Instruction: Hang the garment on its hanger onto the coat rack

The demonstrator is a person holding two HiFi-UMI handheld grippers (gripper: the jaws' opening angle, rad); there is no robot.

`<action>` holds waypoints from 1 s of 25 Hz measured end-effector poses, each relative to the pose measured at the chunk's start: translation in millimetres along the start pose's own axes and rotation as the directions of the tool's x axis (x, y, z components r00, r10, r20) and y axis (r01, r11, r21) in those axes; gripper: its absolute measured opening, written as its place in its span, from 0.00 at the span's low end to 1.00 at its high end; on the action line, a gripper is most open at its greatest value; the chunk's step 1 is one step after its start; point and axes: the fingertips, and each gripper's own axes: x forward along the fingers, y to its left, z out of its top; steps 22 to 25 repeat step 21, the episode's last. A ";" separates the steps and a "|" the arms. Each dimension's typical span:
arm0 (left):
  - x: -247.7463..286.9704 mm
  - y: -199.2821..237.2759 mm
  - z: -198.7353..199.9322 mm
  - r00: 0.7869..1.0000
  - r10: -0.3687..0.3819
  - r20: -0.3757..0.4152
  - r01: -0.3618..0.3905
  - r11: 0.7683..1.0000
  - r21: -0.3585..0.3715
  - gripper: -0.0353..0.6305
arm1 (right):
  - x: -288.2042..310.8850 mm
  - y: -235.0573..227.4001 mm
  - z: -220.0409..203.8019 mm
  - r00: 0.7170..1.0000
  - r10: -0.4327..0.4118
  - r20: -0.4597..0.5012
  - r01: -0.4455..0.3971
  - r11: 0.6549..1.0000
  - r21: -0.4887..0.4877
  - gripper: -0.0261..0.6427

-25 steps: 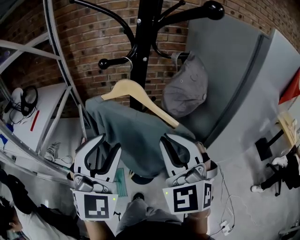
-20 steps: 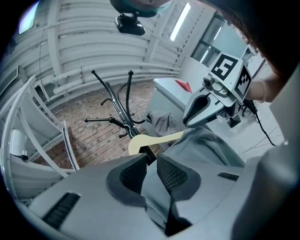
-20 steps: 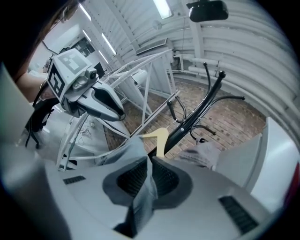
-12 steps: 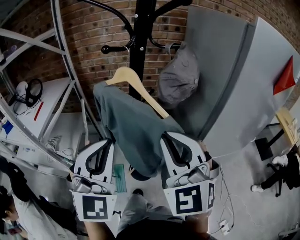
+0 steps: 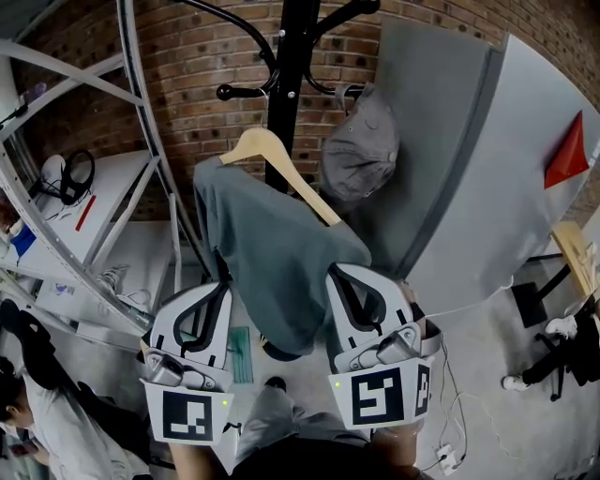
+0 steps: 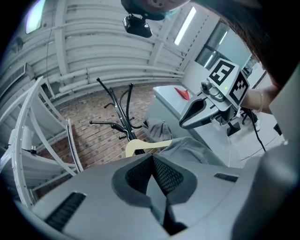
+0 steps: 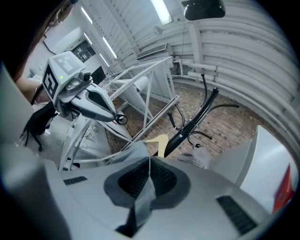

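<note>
Both left claw [image 5: 221, 287] and right claw [image 5: 331, 273] clamp the garment [image 5: 267, 253].

Cap [image 5: 361, 150] close beside coat rack pole [image 5: 284, 112]

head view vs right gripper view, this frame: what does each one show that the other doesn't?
Head view only: the garment hanging full length from the wooden hanger, and the floor under it.
Right gripper view only: the right gripper seen along its jaws, shut on a strip of the garment's fabric; the ceiling lights; the left gripper from the side.
Both: the hanger, the garment's upper part, the black coat rack and the brick wall.
</note>
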 end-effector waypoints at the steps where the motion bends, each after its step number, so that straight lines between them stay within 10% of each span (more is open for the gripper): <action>1: -0.3 0.2 -0.4 1.000 -0.001 -0.006 0.001 1.000 -0.009 0.06 | -0.8 0.4 0.8 1.000 0.002 0.003 -0.002 1.000 0.002 0.08; 25: 20.6 -6.8 -0.9 0.999 -0.028 -0.023 0.026 0.998 -0.060 0.06 | -1.2 -11.3 -14.5 1.000 -0.007 -0.012 0.007 1.000 0.015 0.08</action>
